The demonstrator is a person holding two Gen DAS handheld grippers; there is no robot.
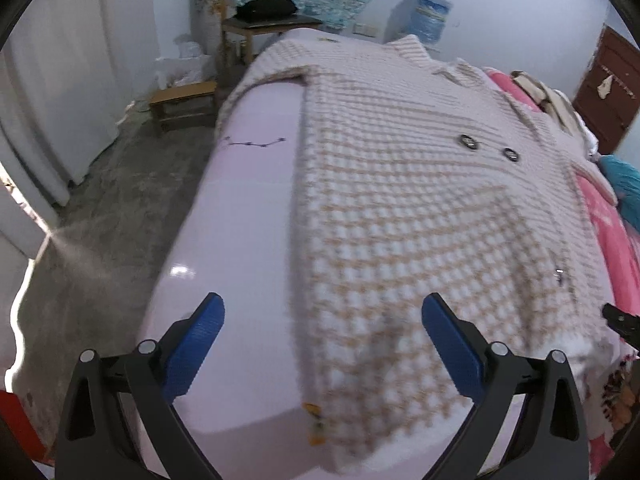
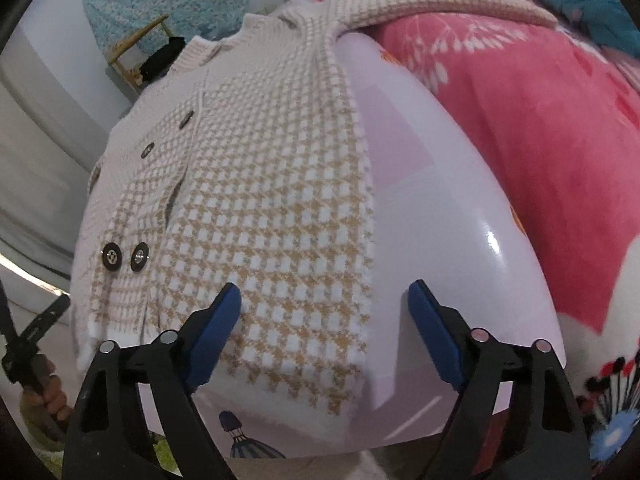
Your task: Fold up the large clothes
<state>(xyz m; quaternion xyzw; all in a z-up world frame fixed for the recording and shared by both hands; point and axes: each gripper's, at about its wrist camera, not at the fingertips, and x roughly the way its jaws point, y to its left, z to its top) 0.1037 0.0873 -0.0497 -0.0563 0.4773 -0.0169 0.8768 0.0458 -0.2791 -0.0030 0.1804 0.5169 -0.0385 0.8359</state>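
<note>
Across the middle of both wrist views lies the houndstooth knit coat [image 1: 400, 200], spread flat and buttoned on a glossy pale-lilac table [image 1: 240, 208], its hem toward the bottom of the frame and its collar at the top. Low in the left view, the left gripper [image 1: 323, 336] hovers with its blue pads spread wide, one over bare table and one over the hem corner, pinching nothing. Low in the right view, the right gripper [image 2: 325, 320] is likewise spread, straddling the coat's other hem corner without touching it. To start the fold cleanly, I judge each claw should settle onto its own corner and catch both layers, with the two lifts kept even so the thick knit does not skew. Beyond the table, a pink floral blanket [image 2: 520, 140] fills the right side; a wooden chair [image 1: 256, 20], a low stool [image 1: 184, 100] and a bare grey floor sit upper left.
</note>
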